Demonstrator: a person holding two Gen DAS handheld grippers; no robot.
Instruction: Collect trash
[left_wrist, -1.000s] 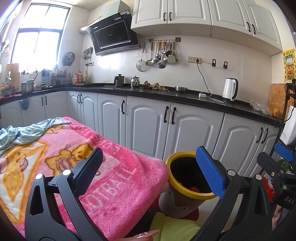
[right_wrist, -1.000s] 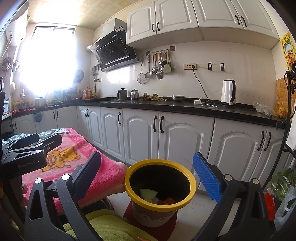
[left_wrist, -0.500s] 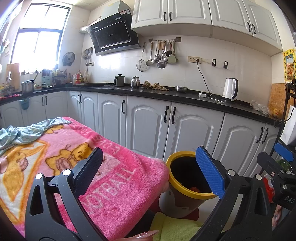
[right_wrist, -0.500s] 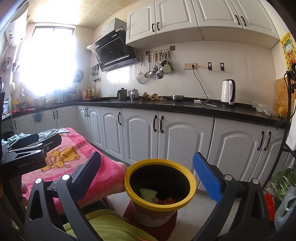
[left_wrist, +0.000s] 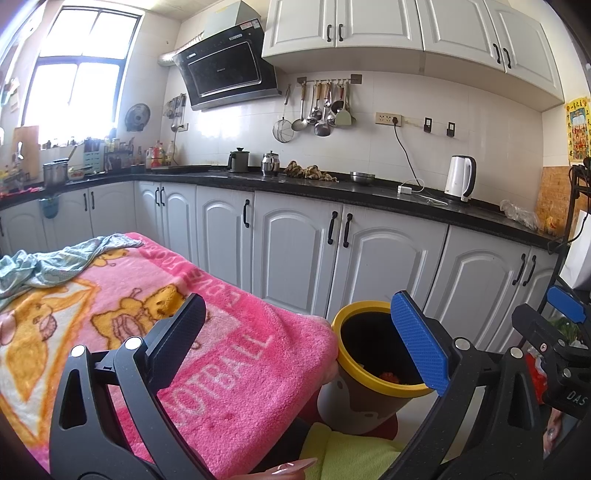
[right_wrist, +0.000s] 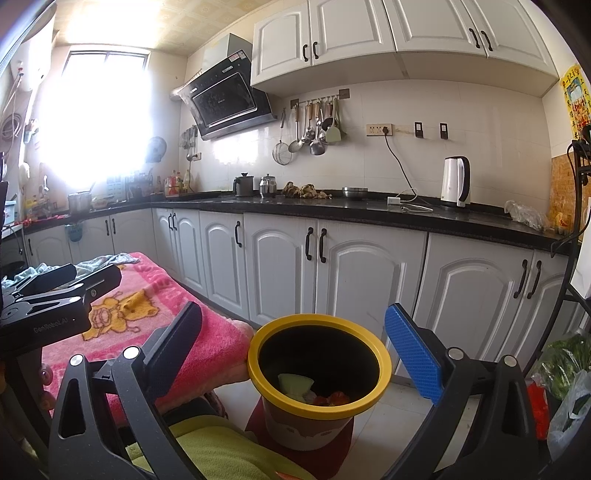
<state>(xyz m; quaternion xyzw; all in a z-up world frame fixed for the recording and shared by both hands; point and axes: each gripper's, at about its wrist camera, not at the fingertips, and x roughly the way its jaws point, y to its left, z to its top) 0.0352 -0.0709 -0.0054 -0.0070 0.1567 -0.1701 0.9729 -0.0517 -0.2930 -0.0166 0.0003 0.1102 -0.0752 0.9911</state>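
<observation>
A trash bin (right_wrist: 320, 373) with a yellow rim stands on the floor by the table's corner; it also shows in the left wrist view (left_wrist: 373, 373). Inside lie a pale green scrap (right_wrist: 294, 384) and red-orange bits (right_wrist: 332, 398). My right gripper (right_wrist: 293, 347) is open and empty, held above and in front of the bin. My left gripper (left_wrist: 299, 339) is open and empty over the pink blanket (left_wrist: 184, 350), left of the bin. The left gripper's body shows at the left of the right wrist view (right_wrist: 55, 295).
The pink blanket covers a table (right_wrist: 147, 306), with a pale blue cloth (left_wrist: 48, 266) at its far end. White cabinets (right_wrist: 332, 273) under a black counter (right_wrist: 369, 214) run behind. Bags (right_wrist: 565, 391) sit on the floor at right. A yellow-green cloth (right_wrist: 221, 446) lies below.
</observation>
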